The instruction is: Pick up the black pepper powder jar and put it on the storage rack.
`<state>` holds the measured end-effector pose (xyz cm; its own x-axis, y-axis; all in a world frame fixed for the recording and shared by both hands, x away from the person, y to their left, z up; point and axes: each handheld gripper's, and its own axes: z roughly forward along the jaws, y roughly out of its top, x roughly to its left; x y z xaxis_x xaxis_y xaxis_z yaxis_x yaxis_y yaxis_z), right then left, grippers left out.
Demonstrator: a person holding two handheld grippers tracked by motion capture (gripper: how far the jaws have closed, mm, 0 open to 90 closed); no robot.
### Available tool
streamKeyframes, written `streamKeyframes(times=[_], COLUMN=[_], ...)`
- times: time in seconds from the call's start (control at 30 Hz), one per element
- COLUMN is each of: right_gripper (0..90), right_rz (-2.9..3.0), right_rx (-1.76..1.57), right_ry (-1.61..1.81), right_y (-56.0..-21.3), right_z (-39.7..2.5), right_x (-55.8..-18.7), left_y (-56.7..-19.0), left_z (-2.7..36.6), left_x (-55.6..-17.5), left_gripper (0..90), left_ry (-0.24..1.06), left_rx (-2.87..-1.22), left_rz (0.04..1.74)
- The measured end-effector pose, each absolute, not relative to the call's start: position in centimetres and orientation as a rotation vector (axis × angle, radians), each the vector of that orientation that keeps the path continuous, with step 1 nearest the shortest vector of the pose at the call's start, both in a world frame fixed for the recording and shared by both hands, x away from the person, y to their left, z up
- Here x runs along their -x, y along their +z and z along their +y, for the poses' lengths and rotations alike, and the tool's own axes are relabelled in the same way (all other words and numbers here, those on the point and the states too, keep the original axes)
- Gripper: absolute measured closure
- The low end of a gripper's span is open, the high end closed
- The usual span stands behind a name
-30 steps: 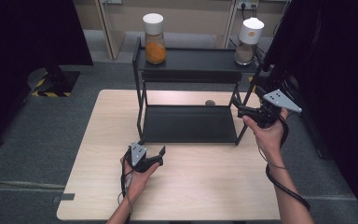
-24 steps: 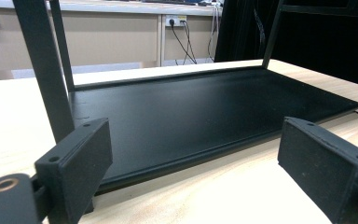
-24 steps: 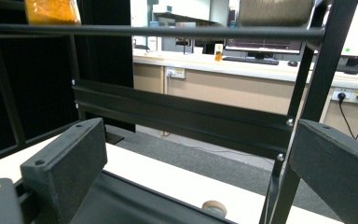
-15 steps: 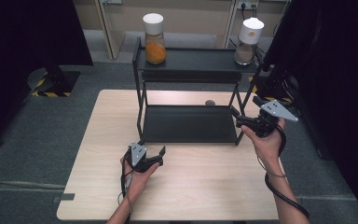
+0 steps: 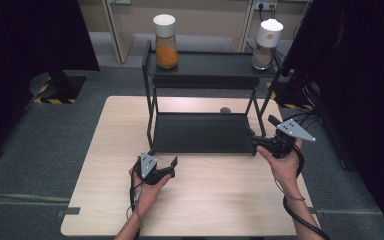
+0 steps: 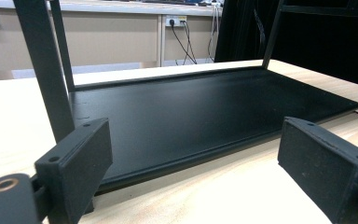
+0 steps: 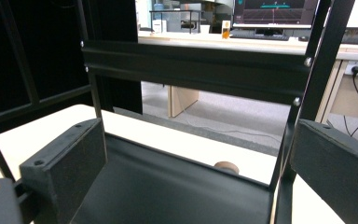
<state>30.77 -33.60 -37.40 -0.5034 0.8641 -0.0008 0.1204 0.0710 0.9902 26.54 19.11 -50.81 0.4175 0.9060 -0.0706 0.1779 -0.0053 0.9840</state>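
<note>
A black two-tier shelf (image 5: 200, 132) stands on the wooden table (image 5: 115, 150). On its top tier are a jar of orange contents (image 5: 165, 45) at the left and a jar of brown contents (image 5: 264, 47) at the right. My left gripper (image 5: 171, 168) is open just in front of the shelf's front left leg, low over the table; its own view looks across the bare lower tier (image 6: 205, 107) between its pads (image 6: 81, 158). My right gripper (image 5: 262, 134) is open at the shelf's front right corner, facing left into the shelf (image 7: 168, 186).
A small round brown thing (image 5: 225, 110) lies on the table behind the lower tier, also in the right gripper view as the brown disc (image 7: 227, 166). Black curtains flank both sides. Bare wood stretches between the shelf and the table's near edge.
My right gripper has come down and toward the person, from beside the shelf's right post to its front right corner. The left gripper has stayed put.
</note>
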Motion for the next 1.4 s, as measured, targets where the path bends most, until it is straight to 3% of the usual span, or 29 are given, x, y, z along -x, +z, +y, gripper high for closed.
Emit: streamKeyframes(times=[1.4], right_gripper=[4.1], right_rz=[1.831], right_rx=[-1.099], right_ry=[1.426], right_y=[-44.5], right_z=[-32.7], right_x=[-28.8], left_y=[-50.9], left_z=[19.1], left_x=[-26.5], left_gripper=[9.4], left_ry=[0.77], left_rx=[-1.481], left_rz=[1.014])
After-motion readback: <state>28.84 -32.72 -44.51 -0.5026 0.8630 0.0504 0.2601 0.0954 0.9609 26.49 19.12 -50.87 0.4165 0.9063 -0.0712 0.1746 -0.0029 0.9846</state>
